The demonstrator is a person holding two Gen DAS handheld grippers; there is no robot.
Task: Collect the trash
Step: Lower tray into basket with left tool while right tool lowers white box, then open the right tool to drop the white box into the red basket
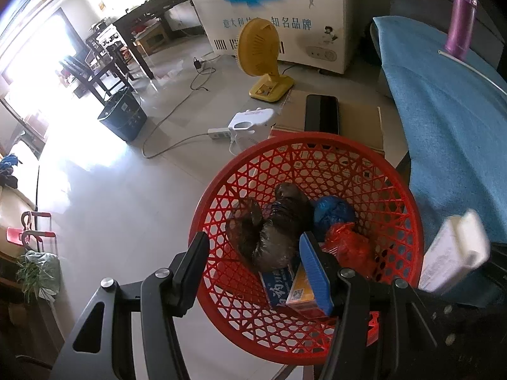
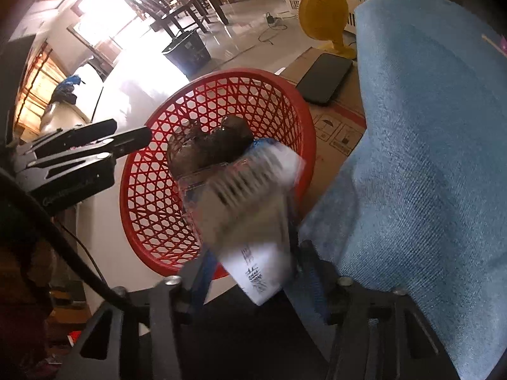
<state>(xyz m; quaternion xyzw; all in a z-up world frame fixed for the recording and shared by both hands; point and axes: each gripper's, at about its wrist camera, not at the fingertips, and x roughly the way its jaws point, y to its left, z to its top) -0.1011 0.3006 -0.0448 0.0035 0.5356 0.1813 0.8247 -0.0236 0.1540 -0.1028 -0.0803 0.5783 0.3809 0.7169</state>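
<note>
the right gripper [image 2: 250, 272] is clamping a blurred white box [image 2: 250, 209], its long axis running forward along the fingers — the red basket [image 2: 139, 164] is lying just ahead and below. the left gripper [image 1: 253, 272] is hanging apart over the basket, gripping nothing.

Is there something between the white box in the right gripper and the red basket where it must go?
Nothing visible blocks it. The white box in the right gripper is above the red basket, whose top is open.
</note>
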